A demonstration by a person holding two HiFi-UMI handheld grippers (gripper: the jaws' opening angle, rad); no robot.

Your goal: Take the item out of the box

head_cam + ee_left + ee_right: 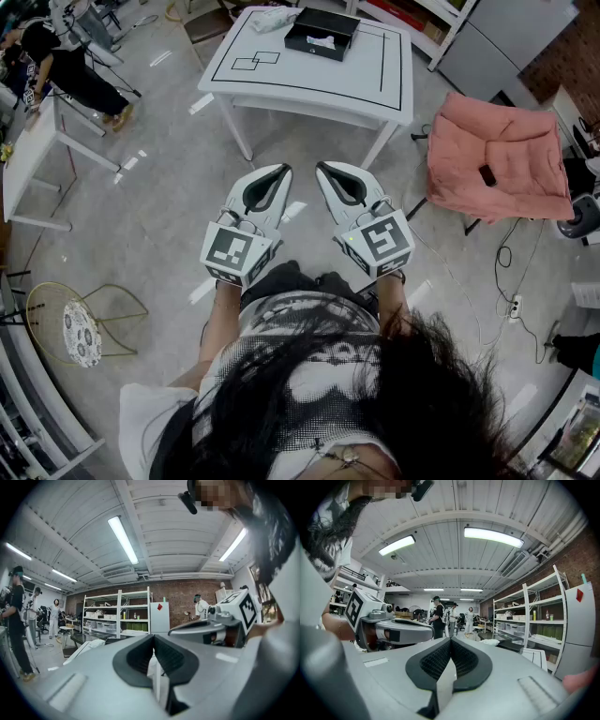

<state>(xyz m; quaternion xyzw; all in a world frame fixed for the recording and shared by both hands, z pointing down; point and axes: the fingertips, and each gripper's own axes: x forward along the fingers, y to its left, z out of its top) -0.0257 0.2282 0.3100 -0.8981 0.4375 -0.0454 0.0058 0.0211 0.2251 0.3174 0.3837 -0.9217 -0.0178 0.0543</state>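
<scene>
Head view: left gripper (282, 170) and right gripper (324, 167) side by side above the floor, tips near each other, both pointing at the white table (319, 70) well ahead of them. The black box (322, 33) sits on the table's far side, top open, with a white item (322, 41) inside. A crumpled white cloth (272, 18) lies just left of it.
Left gripper view: jaws pressed together, nothing between.
Right gripper view: same, closed and empty.

The box (339, 25) is black, the table (319, 80) white with black lines, the chair (516, 141) pink.
</scene>
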